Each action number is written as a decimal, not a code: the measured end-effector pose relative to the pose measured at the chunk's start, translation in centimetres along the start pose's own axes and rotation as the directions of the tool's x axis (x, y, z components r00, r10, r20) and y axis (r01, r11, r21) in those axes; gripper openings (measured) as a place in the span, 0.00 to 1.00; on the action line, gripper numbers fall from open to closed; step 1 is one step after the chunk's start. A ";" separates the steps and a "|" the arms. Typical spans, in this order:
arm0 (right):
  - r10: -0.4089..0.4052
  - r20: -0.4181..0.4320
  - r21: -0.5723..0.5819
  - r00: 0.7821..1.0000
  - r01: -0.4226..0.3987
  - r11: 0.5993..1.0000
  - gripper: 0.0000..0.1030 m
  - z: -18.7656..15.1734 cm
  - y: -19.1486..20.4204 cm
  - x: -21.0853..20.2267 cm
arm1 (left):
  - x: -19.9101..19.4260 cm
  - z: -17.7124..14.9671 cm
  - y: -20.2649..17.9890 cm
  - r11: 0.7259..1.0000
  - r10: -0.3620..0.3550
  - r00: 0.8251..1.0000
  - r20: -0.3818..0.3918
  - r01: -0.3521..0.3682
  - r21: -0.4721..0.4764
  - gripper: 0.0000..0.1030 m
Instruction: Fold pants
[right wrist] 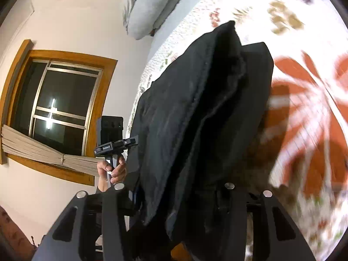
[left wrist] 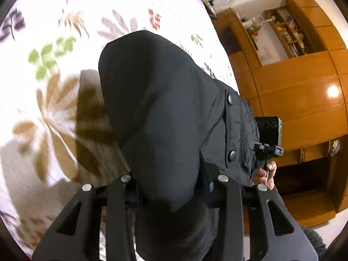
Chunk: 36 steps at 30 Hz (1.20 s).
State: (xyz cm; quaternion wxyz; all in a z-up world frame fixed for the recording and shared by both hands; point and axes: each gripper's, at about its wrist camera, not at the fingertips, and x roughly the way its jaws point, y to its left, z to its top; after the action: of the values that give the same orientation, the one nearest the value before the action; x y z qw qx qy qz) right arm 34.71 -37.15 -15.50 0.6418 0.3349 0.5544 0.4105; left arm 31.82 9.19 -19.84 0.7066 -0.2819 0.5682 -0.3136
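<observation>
I hold the pants (left wrist: 152, 113) above the bed (left wrist: 54, 87), left gripper (left wrist: 174, 195) and right gripper (right wrist: 174, 198) both clamped on cloth. I should lower evenly, keeping edges aligned.

Floral-print bedspread (left wrist: 65, 21), wooden wall cabinets (left wrist: 300, 91) with open shelves (left wrist: 285, 34), wood-framed window (right wrist: 58, 104), beige folded blind (right wrist: 39, 150), grey pillow (right wrist: 148, 4).
</observation>
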 end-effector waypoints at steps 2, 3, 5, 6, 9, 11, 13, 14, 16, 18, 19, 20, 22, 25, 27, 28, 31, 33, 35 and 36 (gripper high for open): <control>0.009 0.010 -0.017 1.000 -0.008 1.000 0.46 2.6 1.0 1.3 | -1.3 2.2 0.7 1.000 0.022 1.000 0.020 -0.022 -0.002 0.35; 0.010 0.014 -0.021 1.000 -0.010 1.000 0.46 3.7 1.2 1.8 | -1.8 3.2 1.0 0.999 0.032 0.999 0.031 -0.032 -0.006 0.35; 0.008 0.015 -0.034 1.000 -0.007 0.999 0.46 6.7 1.8 3.2 | -3.0 5.7 1.8 0.998 0.058 0.997 0.057 -0.057 -0.013 0.35; 0.007 0.014 -0.035 1.000 -0.006 0.999 0.46 8.0 2.0 4.0 | -3.5 6.9 2.3 0.997 0.070 0.995 0.068 -0.068 -0.018 0.35; -0.018 0.001 -0.045 1.000 0.018 0.999 0.46 12.2 2.1 6.8 | -4.3 10.2 4.0 0.994 0.101 0.991 0.083 -0.099 -0.036 0.35; -0.034 -0.005 -0.044 0.999 0.034 0.998 0.46 13.9 2.2 8.8 | -4.2 11.8 5.6 0.990 0.134 0.988 0.076 -0.130 -0.056 0.36; -0.058 -0.020 -0.038 0.998 0.058 0.998 0.46 15.7 1.3 10.4 | -3.6 12.8 6.8 0.985 0.163 0.985 0.065 -0.158 -0.076 0.37; -0.070 -0.029 -0.030 0.997 0.069 0.997 0.46 16.1 0.9 11.4 | -3.0 13.2 7.8 0.978 0.190 0.980 0.051 -0.185 -0.094 0.39; -0.102 -0.049 -0.016 0.994 0.101 0.995 0.46 17.0 -0.3 13.1 | -2.4 13.6 9.1 0.971 0.216 0.976 0.035 -0.211 -0.111 0.43; -0.109 -0.053 0.012 0.993 0.110 0.994 0.46 17.5 -1.9 13.7 | -2.1 13.9 9.7 0.972 0.209 0.977 0.034 -0.204 -0.116 0.46; -0.113 -0.056 0.018 0.992 0.114 0.993 0.46 17.4 -2.4 13.8 | -2.1 13.9 9.8 0.972 0.210 0.977 0.032 -0.205 -0.112 0.48; -0.123 -0.064 0.019 0.990 0.125 0.992 0.47 17.5 -3.0 13.9 | -1.9 13.8 9.7 0.972 0.217 0.976 0.030 -0.212 -0.105 0.50; -0.138 -0.076 0.019 0.987 0.140 0.990 0.53 17.7 -3.2 14.4 | -1.8 13.5 9.9 0.970 0.224 0.974 0.029 -0.221 -0.099 0.53; -0.160 -0.077 0.035 0.984 0.163 0.986 0.66 18.3 -3.1 14.8 | -2.4 12.9 9.8 0.971 0.226 0.973 0.051 -0.221 -0.095 0.54; -0.145 -0.046 0.061 0.988 0.147 0.987 0.71 18.6 -2.7 13.9 | -3.6 12.4 9.1 0.969 0.240 0.967 0.089 -0.234 -0.077 0.54; -0.140 -0.028 0.071 0.990 0.142 0.987 0.74 18.9 -2.9 13.4 | -4.3 12.0 8.7 0.968 0.250 0.962 0.109 -0.243 -0.068 0.56; -0.170 0.057 0.081 0.984 0.165 0.983 0.80 18.0 -3.0 9.8 | -6.3 10.5 6.9 0.944 0.327 0.925 0.192 -0.330 -0.014 0.70; -0.179 0.080 0.062 0.981 0.174 0.983 0.81 16.8 -2.4 8.3 | -7.3 9.3 6.0 0.929 0.355 0.904 0.237 -0.369 0.017 0.74; -0.201 0.073 0.035 0.977 0.198 0.979 0.81 15.7 -1.8 8.0 | -7.7 8.1 5.8 0.915 0.385 0.889 0.247 -0.402 0.022 0.74; -0.211 0.064 0.027 0.975 0.210 0.977 0.81 15.3 -2.0 8.1 | -7.7 7.7 6.0 0.914 0.389 0.888 0.245 -0.406 0.022 0.74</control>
State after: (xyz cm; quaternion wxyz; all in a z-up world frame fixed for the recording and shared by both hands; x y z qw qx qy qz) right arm 50.45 -30.39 -18.29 0.6963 0.2941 0.5693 0.3232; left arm 38.91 19.22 -18.02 0.8278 -0.1690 0.5143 -0.1470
